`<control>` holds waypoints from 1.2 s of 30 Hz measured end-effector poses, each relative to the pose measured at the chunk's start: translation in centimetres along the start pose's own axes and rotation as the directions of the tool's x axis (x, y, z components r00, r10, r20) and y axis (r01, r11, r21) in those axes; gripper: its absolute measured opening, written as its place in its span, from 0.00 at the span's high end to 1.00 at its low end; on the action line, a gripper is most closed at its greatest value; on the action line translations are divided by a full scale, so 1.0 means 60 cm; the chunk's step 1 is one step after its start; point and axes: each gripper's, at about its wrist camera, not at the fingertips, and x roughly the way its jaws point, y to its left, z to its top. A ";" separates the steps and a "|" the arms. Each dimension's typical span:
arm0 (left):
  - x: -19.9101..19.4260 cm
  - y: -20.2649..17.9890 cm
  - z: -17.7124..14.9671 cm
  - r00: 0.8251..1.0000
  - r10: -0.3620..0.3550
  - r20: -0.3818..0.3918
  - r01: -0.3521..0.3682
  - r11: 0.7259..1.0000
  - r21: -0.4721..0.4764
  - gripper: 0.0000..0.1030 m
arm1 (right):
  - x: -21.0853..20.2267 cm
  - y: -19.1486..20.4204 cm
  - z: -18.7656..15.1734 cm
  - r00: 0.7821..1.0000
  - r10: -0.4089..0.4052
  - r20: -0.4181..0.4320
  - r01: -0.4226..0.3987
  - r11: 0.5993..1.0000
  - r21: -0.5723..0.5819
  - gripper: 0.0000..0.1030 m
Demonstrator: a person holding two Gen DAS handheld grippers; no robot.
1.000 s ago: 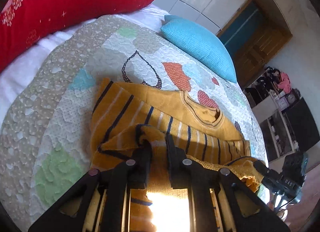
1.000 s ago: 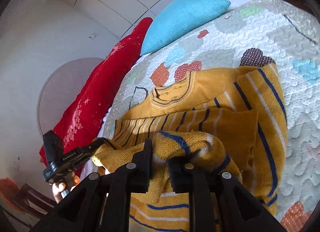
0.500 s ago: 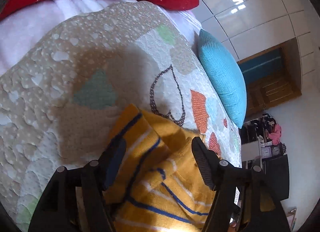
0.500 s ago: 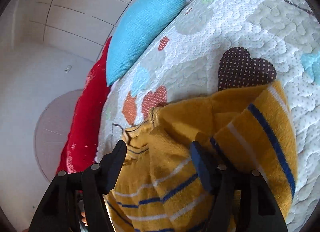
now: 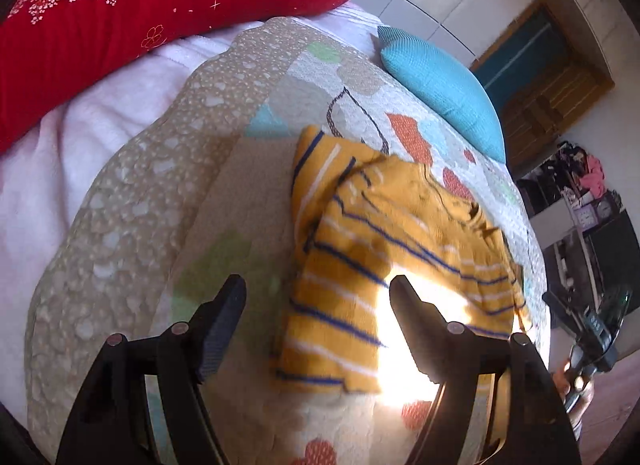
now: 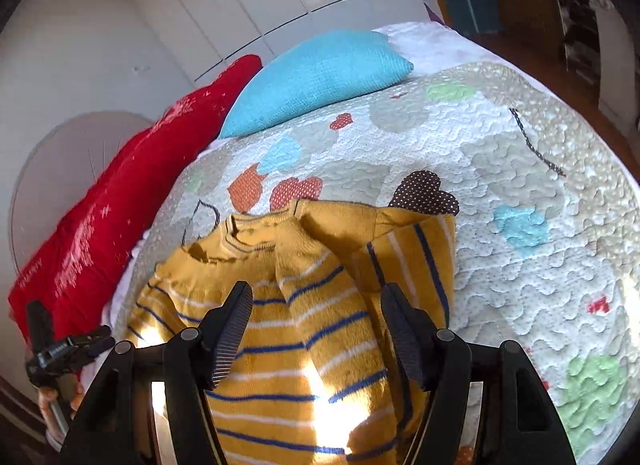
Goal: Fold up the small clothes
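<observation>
Both claws are spread wide with nothing between the fingers: my left gripper [image 5: 318, 295] hangs over the sweater's near left edge, my right gripper [image 6: 316, 305] right above its striped body. Sun glare washes out the lower part of the yellow striped sweater [image 5: 384, 249] in the left view, and my right claw hides its near hem in the right view, so I can't say how tidy that end is. It lies folded over itself in the middle of the quilt [image 6: 520, 193], collar toward the pillows. That heart-patterned quilt covers a bed with a red pillow [image 5: 120, 13] and a blue pillow [image 6: 320, 73] at the far side, well apart from the sweater. Shelves and a wooden door sit beyond. Plenty of bare quilt to either side; the bed edge curves off close by my right.
</observation>
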 end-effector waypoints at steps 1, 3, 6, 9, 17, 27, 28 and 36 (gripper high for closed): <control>-0.010 -0.002 -0.021 1.000 0.009 -0.004 -0.009 1.000 0.019 0.29 | 0.003 0.012 -0.011 1.000 -0.024 -0.014 0.023 0.999 -0.049 0.30; -0.023 -0.014 -0.061 1.000 0.028 -0.006 -0.027 0.998 0.052 0.29 | 0.022 0.039 -0.035 0.995 -0.091 -0.045 0.083 0.984 -0.155 0.30; -0.039 -0.028 -0.112 0.999 0.032 -0.011 -0.031 0.996 0.083 0.29 | 0.064 0.067 -0.057 0.967 -0.253 -0.036 0.230 0.922 -0.311 0.43; -0.048 -0.042 -0.151 0.999 0.036 -0.021 -0.033 0.992 0.124 0.29 | 0.102 0.047 -0.032 0.936 -0.352 -0.007 0.333 0.892 -0.304 0.43; -0.070 -0.035 -0.201 0.999 0.034 -0.032 -0.030 0.991 0.127 0.29 | 0.138 -0.114 0.032 0.926 -0.364 -0.106 0.373 0.924 0.089 0.22; -0.076 -0.002 -0.211 0.999 0.038 -0.031 -0.036 0.998 0.053 0.29 | -0.001 -0.115 -0.016 0.966 -0.259 0.013 0.256 0.959 0.120 0.21; -0.075 -0.003 -0.212 0.999 0.037 -0.031 -0.035 0.998 0.054 0.29 | -0.016 -0.108 -0.028 0.972 -0.233 0.018 0.230 0.968 0.101 0.20; -0.065 -0.025 -0.225 0.998 0.024 -0.056 -0.020 0.997 0.073 0.29 | -0.023 -0.095 -0.155 0.992 -0.069 -0.106 0.073 0.997 0.029 0.85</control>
